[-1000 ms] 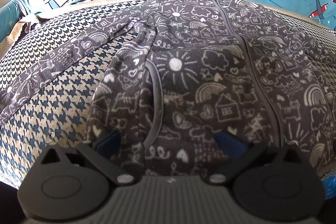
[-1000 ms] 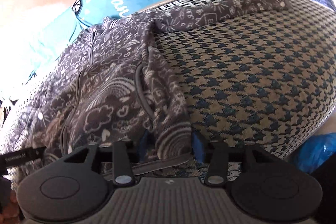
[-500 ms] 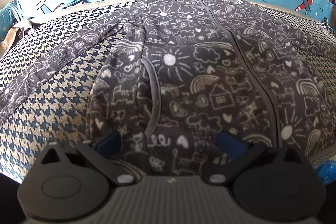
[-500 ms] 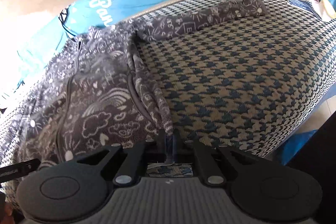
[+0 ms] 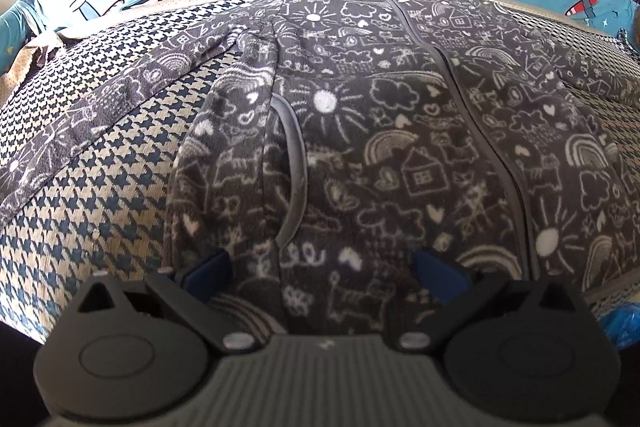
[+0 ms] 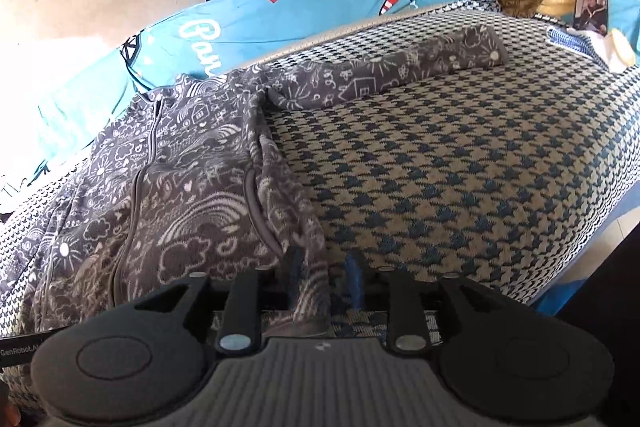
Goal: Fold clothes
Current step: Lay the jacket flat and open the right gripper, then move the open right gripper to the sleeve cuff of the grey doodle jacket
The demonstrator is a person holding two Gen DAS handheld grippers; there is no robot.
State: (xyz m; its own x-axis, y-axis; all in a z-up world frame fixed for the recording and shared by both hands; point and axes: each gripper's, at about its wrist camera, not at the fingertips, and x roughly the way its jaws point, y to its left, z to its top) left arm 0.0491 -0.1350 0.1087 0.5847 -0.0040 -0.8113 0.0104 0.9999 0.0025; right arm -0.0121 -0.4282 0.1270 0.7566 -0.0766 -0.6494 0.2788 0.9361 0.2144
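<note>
Jacket [image 5: 400,155], grey fleece with white doodles, lies zipped and flat on the houndstooth cover [image 6: 460,167]. Left gripper [image 5: 324,273]: fingers wide apart over the near hem. Right gripper [image 6: 324,279]: jaws opening, hem corner between them.

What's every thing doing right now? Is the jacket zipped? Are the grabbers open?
jacket: spread flat, front up, unfolded
zipper: closed
right sleeve: stretched out sideways
left sleeve: stretched out sideways
left gripper: open wide, over the hem
right gripper: jaws opening, hem corner between them
</note>
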